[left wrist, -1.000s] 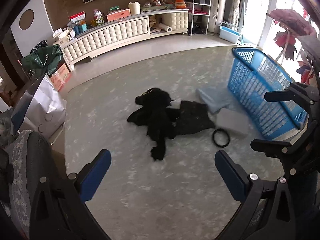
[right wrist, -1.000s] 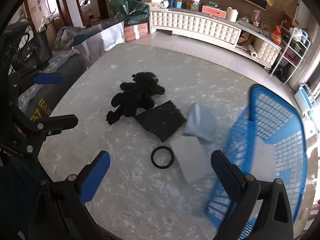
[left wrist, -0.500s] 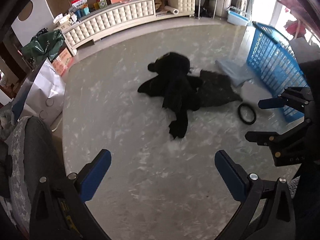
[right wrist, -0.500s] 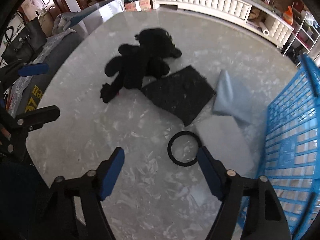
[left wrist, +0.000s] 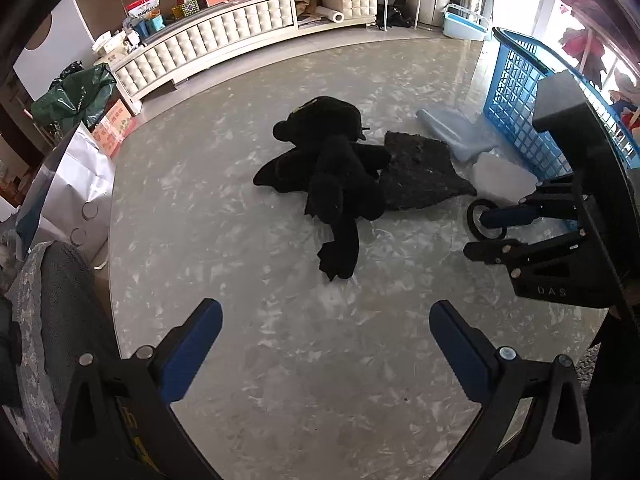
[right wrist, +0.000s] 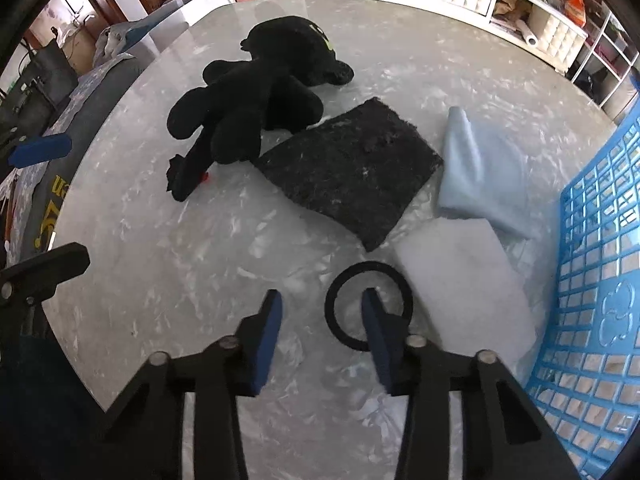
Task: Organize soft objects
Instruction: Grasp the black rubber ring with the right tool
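Observation:
A black plush toy [left wrist: 332, 168] [right wrist: 256, 108] lies in the middle of the round marble table [left wrist: 240, 360]. Beside it lie a dark grey felt pad [right wrist: 348, 168] [left wrist: 420, 176], a light blue cloth [right wrist: 480, 168] [left wrist: 456, 132], a white foam pad [right wrist: 460, 280] [left wrist: 500, 176] and a black ring [right wrist: 368, 304] [left wrist: 476, 220]. My left gripper [left wrist: 326, 336] is open and empty, short of the plush. My right gripper [right wrist: 320, 312] [left wrist: 496, 232] is partly closed, low over the ring, its right finger [right wrist: 376, 328] inside the ring's hoop; nothing is gripped.
A blue plastic basket [right wrist: 592, 280] [left wrist: 528, 120] stands at the table's right edge. A chair with grey cloth [left wrist: 48, 320] and a white paper bag [left wrist: 72, 184] are at the left. A white cabinet [left wrist: 224, 40] runs along the far wall.
Both grippers have moved forward and down toward the table. My right gripper's jaws have narrowed and come down over the black ring. The objects have not moved.

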The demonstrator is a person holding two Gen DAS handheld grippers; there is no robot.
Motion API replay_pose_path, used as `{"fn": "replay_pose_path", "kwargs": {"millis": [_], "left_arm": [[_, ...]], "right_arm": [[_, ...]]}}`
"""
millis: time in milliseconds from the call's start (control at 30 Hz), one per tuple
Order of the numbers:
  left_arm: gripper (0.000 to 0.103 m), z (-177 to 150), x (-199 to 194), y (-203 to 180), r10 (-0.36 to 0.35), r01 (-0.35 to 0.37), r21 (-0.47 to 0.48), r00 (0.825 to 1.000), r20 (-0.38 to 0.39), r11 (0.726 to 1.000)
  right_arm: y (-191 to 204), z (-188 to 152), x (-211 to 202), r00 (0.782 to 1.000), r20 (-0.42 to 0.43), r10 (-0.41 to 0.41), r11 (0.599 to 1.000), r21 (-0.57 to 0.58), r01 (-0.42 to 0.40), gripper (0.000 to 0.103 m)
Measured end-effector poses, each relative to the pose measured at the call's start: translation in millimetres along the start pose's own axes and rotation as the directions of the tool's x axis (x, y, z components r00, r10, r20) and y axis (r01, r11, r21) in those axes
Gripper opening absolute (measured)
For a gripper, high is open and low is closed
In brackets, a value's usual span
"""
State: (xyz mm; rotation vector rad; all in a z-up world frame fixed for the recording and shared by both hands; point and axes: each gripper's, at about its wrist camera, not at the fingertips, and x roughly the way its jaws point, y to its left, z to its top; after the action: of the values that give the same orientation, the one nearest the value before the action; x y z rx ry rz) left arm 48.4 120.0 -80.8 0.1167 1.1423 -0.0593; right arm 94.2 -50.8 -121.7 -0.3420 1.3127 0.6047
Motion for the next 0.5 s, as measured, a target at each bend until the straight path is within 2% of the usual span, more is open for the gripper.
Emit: {"fn": "replay_pose_path", "kwargs": {"millis": [67, 167, 500], "left_arm": [[0.103, 0.4, 0.3, 0.6, -0.003, 0.003, -0.003, 1.000, -0.001, 1.000], [0.103, 0.6, -0.2, 1.9, -0.005, 0.005, -0.006, 1.000, -0.001, 1.000], [0.103, 2.0, -4.7, 3.7, -0.020, 0.020, -0.017, 1.000, 0.020, 1.000]], "right_arm": [[1.7, -2.6, 0.9, 1.000, 0.004, -0.008, 1.000, -0.004, 0.008, 0.014], [3.4, -5.7, 2.0, 1.000, 0.010, 0.001, 1.000, -0.024, -0.001, 0.004], [8.3, -7.8, -2.4, 1.000, 0.018, -0.014, 0.999, -0.051, 0.015, 0.004]]}}
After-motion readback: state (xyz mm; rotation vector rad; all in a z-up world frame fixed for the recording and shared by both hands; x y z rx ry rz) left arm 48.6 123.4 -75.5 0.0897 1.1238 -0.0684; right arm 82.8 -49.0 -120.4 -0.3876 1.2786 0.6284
